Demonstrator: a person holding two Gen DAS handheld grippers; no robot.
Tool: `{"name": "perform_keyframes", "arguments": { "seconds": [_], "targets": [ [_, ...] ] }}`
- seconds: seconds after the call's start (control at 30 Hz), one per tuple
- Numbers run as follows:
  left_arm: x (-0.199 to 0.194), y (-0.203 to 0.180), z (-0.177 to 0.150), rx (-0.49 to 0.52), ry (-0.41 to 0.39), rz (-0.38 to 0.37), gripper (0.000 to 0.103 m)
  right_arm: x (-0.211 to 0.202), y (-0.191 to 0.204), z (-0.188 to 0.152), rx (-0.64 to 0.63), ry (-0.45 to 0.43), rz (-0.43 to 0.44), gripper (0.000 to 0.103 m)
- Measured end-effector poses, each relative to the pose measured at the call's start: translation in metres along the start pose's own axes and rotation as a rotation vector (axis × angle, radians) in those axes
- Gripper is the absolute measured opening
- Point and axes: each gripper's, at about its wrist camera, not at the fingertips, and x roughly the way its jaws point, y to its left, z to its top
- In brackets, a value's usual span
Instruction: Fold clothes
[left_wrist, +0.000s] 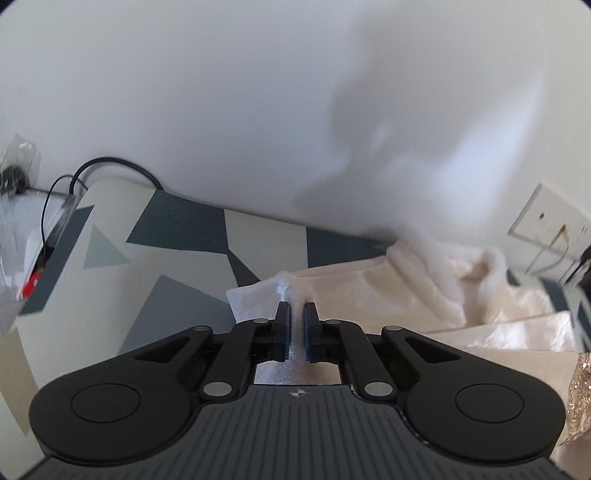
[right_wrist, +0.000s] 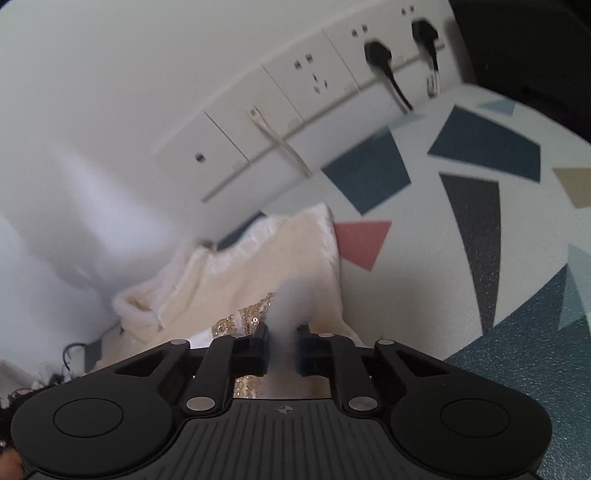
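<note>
A white, slightly glittery cloth (left_wrist: 255, 299) is pinched at one corner by my left gripper (left_wrist: 297, 306), which is shut on it. More of this white cloth (left_wrist: 424, 166) rises blurred at the upper right. A fluffy cream garment (left_wrist: 443, 280) lies on the patterned table behind it. In the right wrist view my right gripper (right_wrist: 282, 328) is shut on a blurred pale strip of the cloth (right_wrist: 291, 299), above the cream garment (right_wrist: 258, 258) with its gold sequin trim (right_wrist: 240, 317). The white cloth (right_wrist: 55, 240) hangs blurred at the left.
The table (left_wrist: 177, 236) has a cover of grey, blue and red shapes (right_wrist: 480, 221). A wall with sockets, plugs and cables (right_wrist: 376, 55) runs along the back. A black cable (left_wrist: 107, 162) and clear packaging (left_wrist: 18, 206) sit at the table's left end.
</note>
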Motion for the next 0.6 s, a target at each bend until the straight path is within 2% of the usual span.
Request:
{"name": "perform_keyframes", "arguments": {
  "seconds": [0.07,0.17,0.27,0.4,0.43,0.5,0.53,0.57,0.6],
  "targets": [
    [-0.004,0.004,-0.002,-0.033,-0.032,-0.010,0.007,-0.013,0.008,0.007,-0.009,-0.050,0.022,0.005],
    [-0.007,0.009,-0.008,-0.074,-0.097,0.023,0.007,-0.011,0.023,0.023,-0.057,-0.091,0.046,0.005],
    [0.006,0.010,-0.014,-0.101,-0.090,0.056,0.007,0.017,0.034,0.029,-0.143,-0.085,0.011,0.005],
    [0.022,-0.004,-0.019,-0.022,-0.085,0.117,0.009,0.071,0.035,0.036,-0.216,-0.068,-0.086,0.005],
    [0.023,-0.010,-0.017,0.020,-0.079,0.148,0.015,0.079,0.036,0.035,-0.248,-0.071,-0.102,0.006],
    [0.025,-0.021,-0.013,0.102,-0.066,0.211,0.045,0.088,0.036,0.032,-0.277,-0.047,-0.135,0.009],
    [0.022,-0.025,-0.012,0.133,-0.072,0.216,0.073,0.089,0.036,0.032,-0.275,-0.041,-0.145,0.013],
    [0.012,-0.027,-0.010,0.147,-0.095,0.182,0.076,0.084,0.034,0.032,-0.253,-0.049,-0.141,0.017],
    [0.003,-0.029,-0.008,0.159,-0.114,0.146,0.076,0.076,0.031,0.033,-0.222,-0.062,-0.132,0.030]
  ]
}}
